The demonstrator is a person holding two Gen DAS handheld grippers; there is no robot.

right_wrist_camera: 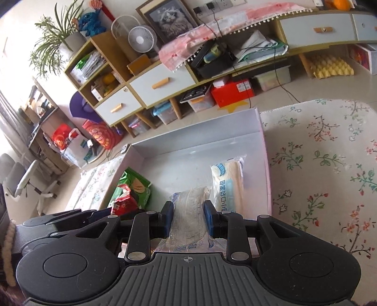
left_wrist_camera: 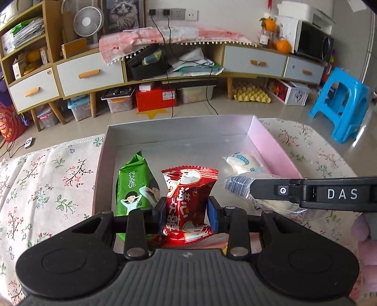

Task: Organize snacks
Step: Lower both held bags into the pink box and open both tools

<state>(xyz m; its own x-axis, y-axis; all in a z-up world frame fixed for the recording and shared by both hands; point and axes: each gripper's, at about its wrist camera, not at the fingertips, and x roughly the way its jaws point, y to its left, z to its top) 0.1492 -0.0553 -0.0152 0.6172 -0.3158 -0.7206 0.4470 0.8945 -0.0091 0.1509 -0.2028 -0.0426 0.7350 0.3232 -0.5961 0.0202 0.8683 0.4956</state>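
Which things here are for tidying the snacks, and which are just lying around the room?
For the job:
- red snack pack, in the left gripper
- clear blue-printed pack, in the right gripper
- green snack pack and white bread pack, lying in the box
- grey box

Just lying about:
- fan
- cat picture
- blue stool
- oranges

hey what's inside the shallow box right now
In the box: a green packet and a white bread packet lying flat, plus a red packet and clear packet held by grippers. Their near ends are hidden.
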